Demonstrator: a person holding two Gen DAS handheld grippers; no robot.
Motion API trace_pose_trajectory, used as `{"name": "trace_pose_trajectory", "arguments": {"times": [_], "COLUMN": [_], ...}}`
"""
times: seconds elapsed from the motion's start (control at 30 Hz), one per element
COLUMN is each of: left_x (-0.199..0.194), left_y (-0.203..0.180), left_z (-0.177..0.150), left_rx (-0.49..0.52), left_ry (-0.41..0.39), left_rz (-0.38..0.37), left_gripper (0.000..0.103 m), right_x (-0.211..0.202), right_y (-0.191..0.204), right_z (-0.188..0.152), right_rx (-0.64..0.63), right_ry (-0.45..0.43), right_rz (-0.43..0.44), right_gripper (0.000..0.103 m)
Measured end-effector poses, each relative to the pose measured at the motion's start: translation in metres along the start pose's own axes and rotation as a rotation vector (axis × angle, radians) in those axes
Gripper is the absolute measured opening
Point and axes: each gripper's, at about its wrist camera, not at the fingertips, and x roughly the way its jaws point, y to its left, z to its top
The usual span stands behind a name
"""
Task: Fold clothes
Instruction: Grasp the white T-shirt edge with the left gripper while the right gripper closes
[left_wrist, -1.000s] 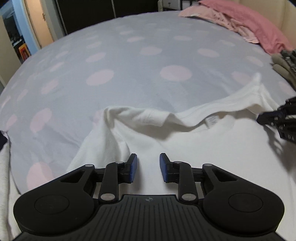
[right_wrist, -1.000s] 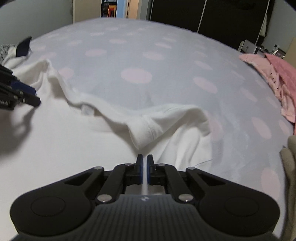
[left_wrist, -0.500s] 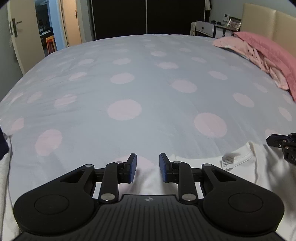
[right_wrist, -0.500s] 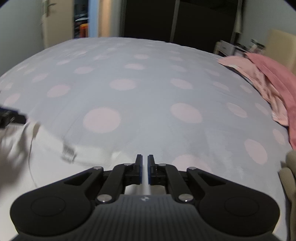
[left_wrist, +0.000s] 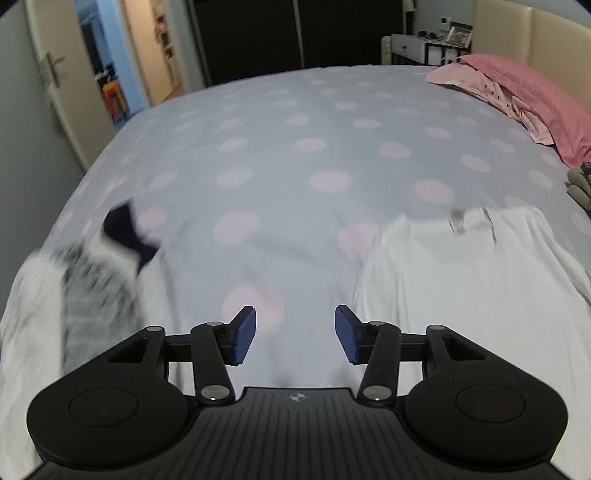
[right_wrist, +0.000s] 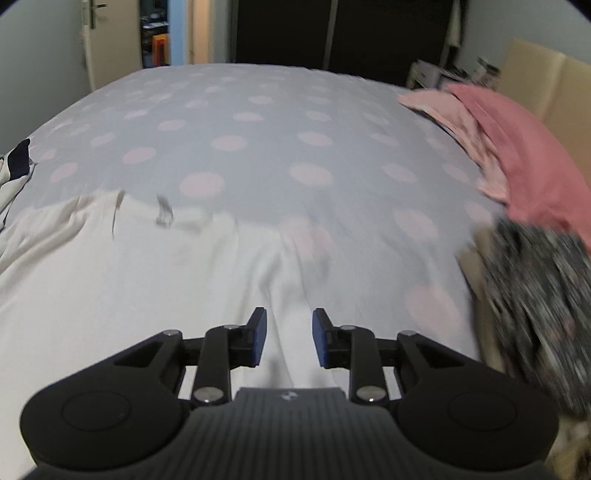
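Quick count: one white t-shirt (right_wrist: 129, 280) on the bed (right_wrist: 266, 122), two claws, the left claw (left_wrist: 294, 334) and the right claw (right_wrist: 289, 336). One pink pillow (right_wrist: 524, 147), one lighter pink garment (right_wrist: 454, 114) next to it. Left pile (left_wrist: 92, 280) looks like maybe two or three clothes, too blurry. One dark patterned garment (right_wrist: 535, 295) on the right.

The white T-shirt (right_wrist: 129, 280) lies spread flat on the dotted bedspread (right_wrist: 280, 133), neck label uppermost.

No legible text, label or brand anywhere
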Motion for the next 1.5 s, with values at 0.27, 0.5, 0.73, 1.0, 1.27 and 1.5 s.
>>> {"name": "trace_pose_trajectory", "arguments": {"times": [0.27,0.5,0.73,1.0,1.27,1.5], "left_x": [-0.051,-0.058,-0.043,-0.031,-0.042,-0.085], "left_y": [-0.009,-0.013,-0.003,0.000,0.009,0.037], "left_z": [-0.085,-0.147,-0.180,-0.183,-0.182,-0.156], "left_rx": [-0.024,-0.084,-0.166,-0.176,-0.258,-0.379], "left_ry": [0.118,0.203,0.267,0.283,0.243,0.103], "left_rz": [-0.100,-0.144,-0.121,-0.128,-0.146,-0.134], "left_gripper": [0.052,0.053,0.052,0.035,0.000,0.000], "right_x": [-0.089,-0.114,-0.086,-0.061,-0.067,-0.087], "right_y": [-0.031,-0.062,-0.081,-0.094,-0.099,-0.119], "right_z": [-0.072,-0.140,-0.174,-0.182,-0.175,-0.143], "right_rx": [0.102,0.208,0.252,0.308,0.353,0.400], "right_ry": [0.037,0.119,0.194,0.235,0.203,0.098], "right_rz": [-0.017,-0.034,-0.079,-0.070,-0.094,-0.199], "right_gripper": [0.040,0.040,0.039,0.035,0.002,0.002]}}
